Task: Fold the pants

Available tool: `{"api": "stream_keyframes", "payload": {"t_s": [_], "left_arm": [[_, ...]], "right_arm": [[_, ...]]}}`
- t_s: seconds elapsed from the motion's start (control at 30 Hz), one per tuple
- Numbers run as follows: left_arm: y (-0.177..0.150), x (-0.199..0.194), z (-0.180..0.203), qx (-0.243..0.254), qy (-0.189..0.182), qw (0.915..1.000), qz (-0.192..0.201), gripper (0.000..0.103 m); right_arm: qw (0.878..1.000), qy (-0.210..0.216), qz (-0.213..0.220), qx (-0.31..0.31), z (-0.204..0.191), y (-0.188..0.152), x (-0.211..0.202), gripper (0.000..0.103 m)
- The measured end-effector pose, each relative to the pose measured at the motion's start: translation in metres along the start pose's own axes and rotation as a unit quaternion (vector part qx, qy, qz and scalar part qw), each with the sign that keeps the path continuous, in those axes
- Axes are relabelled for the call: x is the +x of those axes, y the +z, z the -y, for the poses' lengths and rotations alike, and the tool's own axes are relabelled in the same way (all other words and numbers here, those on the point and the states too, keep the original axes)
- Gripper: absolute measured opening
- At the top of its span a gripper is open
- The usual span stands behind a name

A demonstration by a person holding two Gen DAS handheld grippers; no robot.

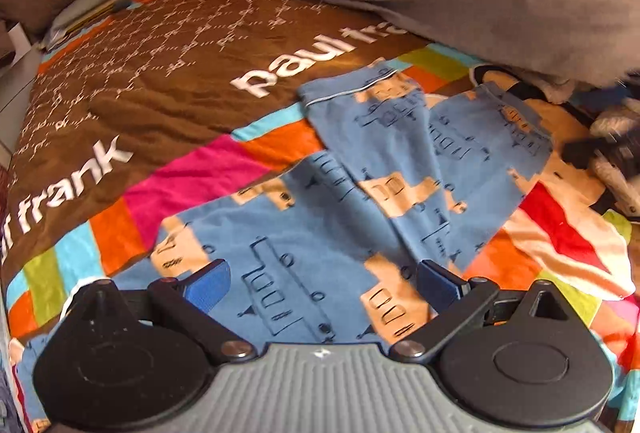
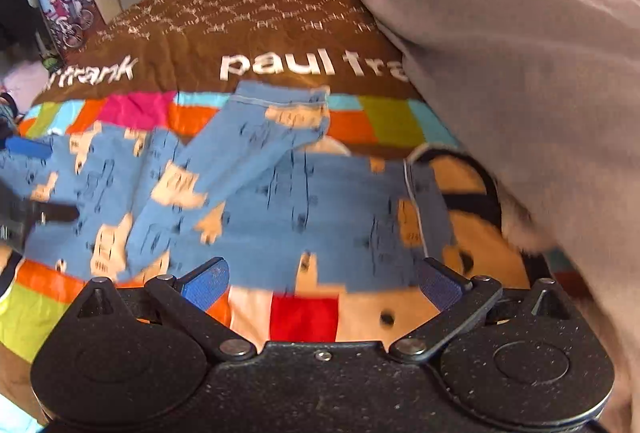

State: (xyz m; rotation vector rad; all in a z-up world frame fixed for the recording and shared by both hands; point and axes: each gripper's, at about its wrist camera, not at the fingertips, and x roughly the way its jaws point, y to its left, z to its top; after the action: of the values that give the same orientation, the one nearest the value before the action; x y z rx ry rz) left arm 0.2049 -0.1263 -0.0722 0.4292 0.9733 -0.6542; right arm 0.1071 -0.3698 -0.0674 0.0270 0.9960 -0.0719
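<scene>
Both tools sit nearest the lenses: the left gripper (image 1: 324, 283) and the right gripper (image 2: 324, 283) each show ribbed blue pads spread as wide as they go, with nothing between them.

Bedspread (image 1: 168, 85): the largest surface, quilted brown cloth with white lettering and a band of bright colour blocks. It lies fairly flat and gives a soft, yielding base.

Grey duvet (image 2: 520, 73): a bulky, matte heap along the far side, overhanging the work area near the pants' right edge.

Pants (image 1: 320, 233): thin blue cotton printed with tan vehicles, lying on the colour-block band just ahead of both tools. One leg (image 2: 224, 161) is thrown diagonally across the other, its stitched hem (image 2: 280, 95) pointing toward the lettering. The cloth is rumpled, and the layers do not line up.

Judgement: a fold between grips, garment released, neither tool engaged. The fold looks only partly made. The next move calls for each tool to pinch a clean edge, likely hem or waistband, without catching the bedspread beneath, and to square the legs.
</scene>
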Motion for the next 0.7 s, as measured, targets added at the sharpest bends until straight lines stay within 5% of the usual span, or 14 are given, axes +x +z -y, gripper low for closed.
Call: {"api": "stream_keyframes", "payload": {"t_s": [0.17, 0.4, 0.53, 0.7], "left_arm": [[0.014, -0.005, 0.010, -0.020, -0.039, 0.9984, 0.036, 0.097], [0.024, 0.026, 0.025, -0.053, -0.113, 0.9914, 0.039, 0.062], [0.022, 0.052, 0.017, -0.112, -0.128, 0.9853, 0.016, 0.050], [0.019, 0.063, 0.002, -0.206, -0.127, 0.9703, 0.000, 0.048]], "right_arm": [[0.995, 0.094, 0.002, -0.037, 0.021, 0.070, 0.027, 0.099], [0.970, 0.216, -0.078, -0.082, 0.008, 0.156, 0.102, 0.082], [0.955, 0.231, -0.113, -0.148, -0.015, 0.179, 0.131, 0.063], [0.955, 0.244, -0.117, -0.117, -0.023, 0.194, 0.156, 0.058]]}}
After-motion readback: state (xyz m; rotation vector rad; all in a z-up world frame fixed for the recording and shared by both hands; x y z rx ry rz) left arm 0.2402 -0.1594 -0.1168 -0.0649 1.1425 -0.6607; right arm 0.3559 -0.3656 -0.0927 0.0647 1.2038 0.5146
